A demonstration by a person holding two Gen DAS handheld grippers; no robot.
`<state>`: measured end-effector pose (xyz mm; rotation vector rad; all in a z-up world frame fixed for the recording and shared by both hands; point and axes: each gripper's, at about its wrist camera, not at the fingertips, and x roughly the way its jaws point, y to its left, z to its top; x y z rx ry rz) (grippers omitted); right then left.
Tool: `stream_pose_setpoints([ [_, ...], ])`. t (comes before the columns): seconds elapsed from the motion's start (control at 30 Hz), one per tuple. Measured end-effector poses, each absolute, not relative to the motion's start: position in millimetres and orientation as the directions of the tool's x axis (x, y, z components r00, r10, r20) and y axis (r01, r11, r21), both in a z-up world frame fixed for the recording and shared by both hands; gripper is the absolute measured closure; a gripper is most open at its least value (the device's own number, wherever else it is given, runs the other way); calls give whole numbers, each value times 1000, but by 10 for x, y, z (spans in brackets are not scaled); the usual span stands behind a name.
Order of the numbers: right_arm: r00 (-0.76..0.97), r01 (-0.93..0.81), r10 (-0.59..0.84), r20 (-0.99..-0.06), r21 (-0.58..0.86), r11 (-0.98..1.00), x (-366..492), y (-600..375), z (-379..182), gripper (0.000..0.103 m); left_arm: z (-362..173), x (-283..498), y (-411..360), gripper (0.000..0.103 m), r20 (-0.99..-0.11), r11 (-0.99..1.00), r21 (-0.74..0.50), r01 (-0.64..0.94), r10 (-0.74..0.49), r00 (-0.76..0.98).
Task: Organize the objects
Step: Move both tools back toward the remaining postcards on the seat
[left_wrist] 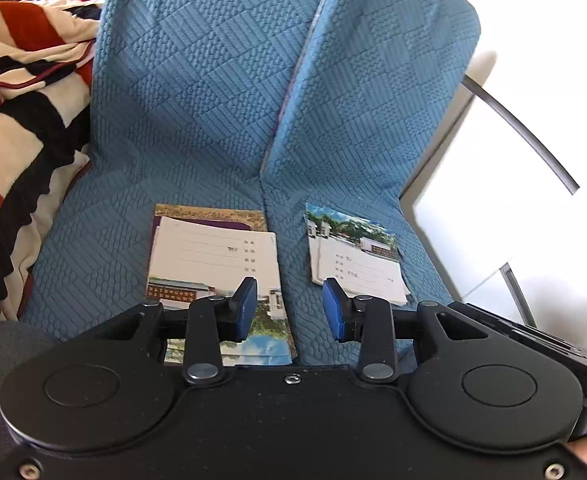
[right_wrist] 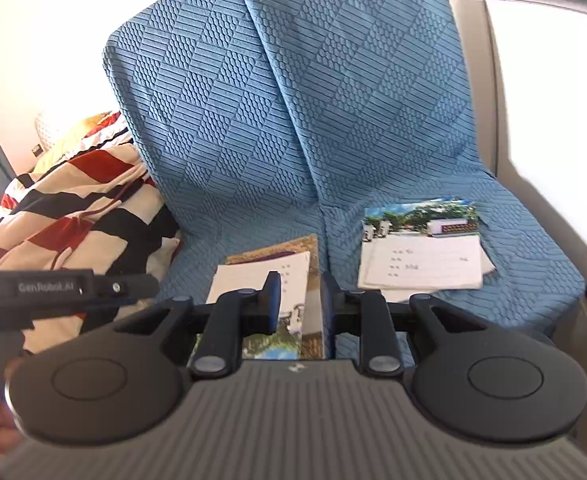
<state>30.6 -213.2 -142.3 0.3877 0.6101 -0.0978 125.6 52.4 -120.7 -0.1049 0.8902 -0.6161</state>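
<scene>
two stacks of booklets lie on a blue quilted sofa cover (left_wrist: 197,120), one on each seat cushion, well apart across the seam between the cushions. the left stack (left_wrist: 213,264) is the larger, its top sheet white with ruled lines and a photo strip, a brown and purple cover showing beneath it. the right stack (left_wrist: 353,256) is smaller, with a photo of trees and a wall along its far edge and white ruled sheets fanned slightly at the corner.

the left gripper (left_wrist: 289,310) hangs above the seat between the two stacks, its blue pads partly apart with nothing between them. the right gripper (right_wrist: 301,304) hovers over the near edge of the left stack (right_wrist: 265,280), its jaws narrow and empty, clear of the paper. the right stack (right_wrist: 421,256) sits beyond it to the right.

a red, black and cream striped blanket (right_wrist: 77,216) is heaped on the sofa's left end, beside the blue cover.
</scene>
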Motion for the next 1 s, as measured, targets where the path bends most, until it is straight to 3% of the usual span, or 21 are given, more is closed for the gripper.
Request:
stream_pose_setpoints([
  [0.2, 811, 214, 15, -585, 320, 923, 184, -2155, -1441, 78, -1177, 1118, 483, 66, -699, 825, -318, 468, -537, 472],
  [0.47, 786, 282, -41, -616, 300, 911, 191, -2293, -1531, 75, -1175, 1107, 410, 50, -693, 824, -315, 471, -539, 479],
  [0.57, 782, 298, -55, -620, 296, 907, 158, -2354, -1549, 73, -1167, 1105, 382, 38, -686, 824, -316, 470, -541, 487],
  [0.67, 784, 309, -78, -615, 278, 909, 116, -2396, -1529, 54, -1162, 1101, 350, 20, -675, 824, -318, 469, -544, 498],
  [0.73, 788, 316, -96, -608, 266, 911, 85, -2432, -1512, 25, -1151, 1094, 315, 12, -670, 823, -308, 477, -543, 506],
  [0.77, 791, 319, -106, -602, 259, 911, 68, -2447, -1504, 18, -1150, 1093, 294, 9, -669, 823, -303, 480, -542, 508],
  [0.83, 787, 330, -129, -603, 235, 914, 54, -2489, -1498, 14, -1151, 1091, 247, 1, -668, 821, -298, 488, -544, 507],
  [1.0, 764, 357, -146, -628, 223, 907, 46, -2618, -1538, 14, -1152, 1071, 145, 1, -666, 810, -299, 504, -556, 497],
])
